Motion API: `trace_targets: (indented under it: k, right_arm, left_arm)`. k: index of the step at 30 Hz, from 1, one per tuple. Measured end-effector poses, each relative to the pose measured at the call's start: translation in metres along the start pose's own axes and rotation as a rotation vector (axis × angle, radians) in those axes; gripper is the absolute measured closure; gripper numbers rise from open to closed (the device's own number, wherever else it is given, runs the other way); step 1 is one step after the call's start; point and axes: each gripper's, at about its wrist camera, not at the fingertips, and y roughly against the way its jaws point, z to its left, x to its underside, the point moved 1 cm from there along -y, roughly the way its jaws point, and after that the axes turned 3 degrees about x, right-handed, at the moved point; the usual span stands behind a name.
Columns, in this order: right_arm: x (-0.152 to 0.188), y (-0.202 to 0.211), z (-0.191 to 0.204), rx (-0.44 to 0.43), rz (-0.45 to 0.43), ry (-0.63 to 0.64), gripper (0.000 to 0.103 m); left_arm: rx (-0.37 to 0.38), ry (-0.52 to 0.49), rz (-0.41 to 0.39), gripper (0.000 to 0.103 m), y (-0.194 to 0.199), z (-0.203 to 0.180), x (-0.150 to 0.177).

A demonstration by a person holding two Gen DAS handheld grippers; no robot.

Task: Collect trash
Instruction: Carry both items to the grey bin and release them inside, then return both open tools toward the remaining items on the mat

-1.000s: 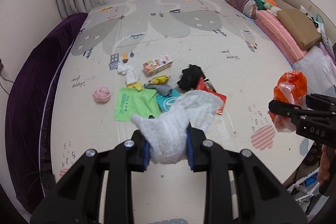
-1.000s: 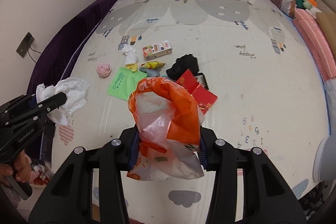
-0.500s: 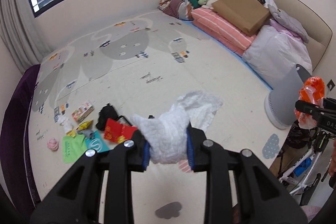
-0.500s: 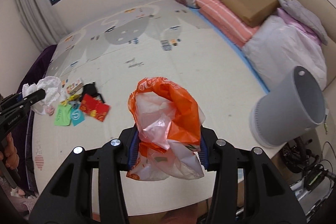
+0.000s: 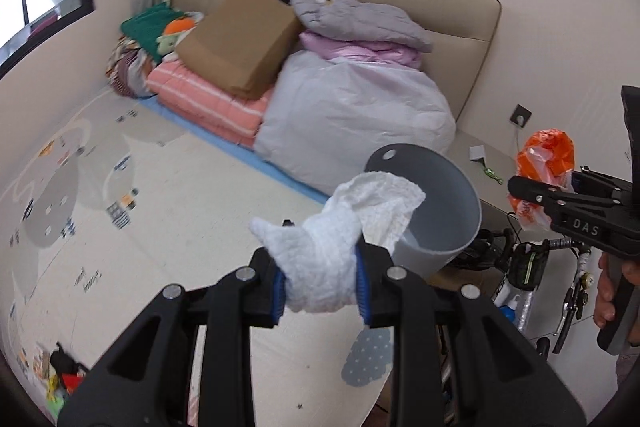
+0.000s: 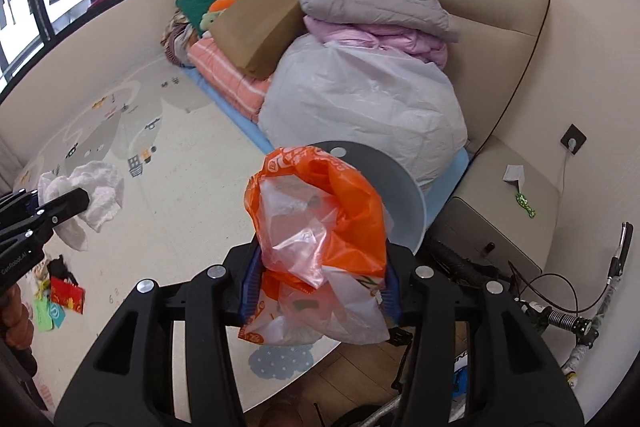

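My left gripper (image 5: pixel 320 285) is shut on a crumpled white paper towel (image 5: pixel 340 231), held in the air just in front of a grey trash bin (image 5: pixel 436 203) that stands on the play mat. My right gripper (image 6: pixel 320 291) is shut on an orange and clear plastic bag (image 6: pixel 320 227), held above the mat just before the same bin (image 6: pixel 396 187). The right gripper with its bag (image 5: pixel 544 167) shows at the right of the left wrist view. The left gripper's towel (image 6: pixel 88 195) shows at the left of the right wrist view.
Loose litter (image 6: pixel 66 295) lies on the mat at the far left. Bedding, a large white bag (image 5: pixel 352 115) and a cardboard box (image 5: pixel 236 43) are piled against the headboard. A bicycle (image 6: pixel 560 323) and a low ledge (image 6: pixel 504 203) stand to the right of the bin.
Both grippers have swung right, away from the litter pile, and now face the grey bin and the bedding. Each keeps hold of its item.
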Motion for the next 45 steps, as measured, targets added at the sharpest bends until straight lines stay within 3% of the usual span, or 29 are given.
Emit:
trace_targets:
  k: [6, 10, 12, 14, 16, 21, 28, 33, 39, 45]
  right_arm:
    - [-0.029, -0.029, -0.042, -0.002, -0.009, -0.033, 0.053]
    - [-0.042, -0.044, -0.059, -0.019, -0.011, -0.064, 0.04]
    - [-0.045, -0.052, -0.066, -0.021, -0.005, -0.067, 0.036]
    - [-0.048, -0.057, -0.07, -0.026, 0.001, -0.066, 0.036]
    - [-0.049, -0.061, -0.073, -0.038, 0.008, -0.065, 0.034]
    - [-0.05, -0.068, -0.073, -0.074, 0.014, -0.061, 0.024]
    - [-0.054, -0.069, -0.064, -0.091, 0.017, -0.04, 0.023]
    - [-0.058, -0.064, -0.034, -0.11, 0.008, 0.027, 0.023]
    - [-0.06, -0.058, 0.035, -0.204, 0.007, 0.177, 0.023]
    - [-0.051, -0.046, 0.142, -0.372, 0.008, 0.376, 0.023]
  left_arm:
    - [0.065, -0.084, 0.032, 0.075, -0.067, -0.048, -0.042]
    - [0.104, -0.081, 0.087, 0.072, -0.107, -0.061, -0.056]
    - [0.118, -0.062, 0.113, 0.061, -0.122, -0.064, -0.06]
    - [0.125, -0.048, 0.128, 0.042, -0.134, -0.066, -0.061]
    - [0.127, -0.042, 0.135, 0.033, -0.142, -0.067, -0.061]
    - [0.104, -0.046, 0.157, 0.032, -0.15, -0.067, -0.059]
    - [0.052, -0.046, 0.132, 0.03, -0.132, -0.052, -0.056]
    - [-0.014, -0.007, 0.106, 0.025, -0.106, -0.028, -0.048]
    - [-0.141, 0.133, 0.063, 0.023, -0.056, 0.025, -0.026]
    - [-0.332, 0.327, 0.023, 0.023, 0.013, 0.089, 0.023]
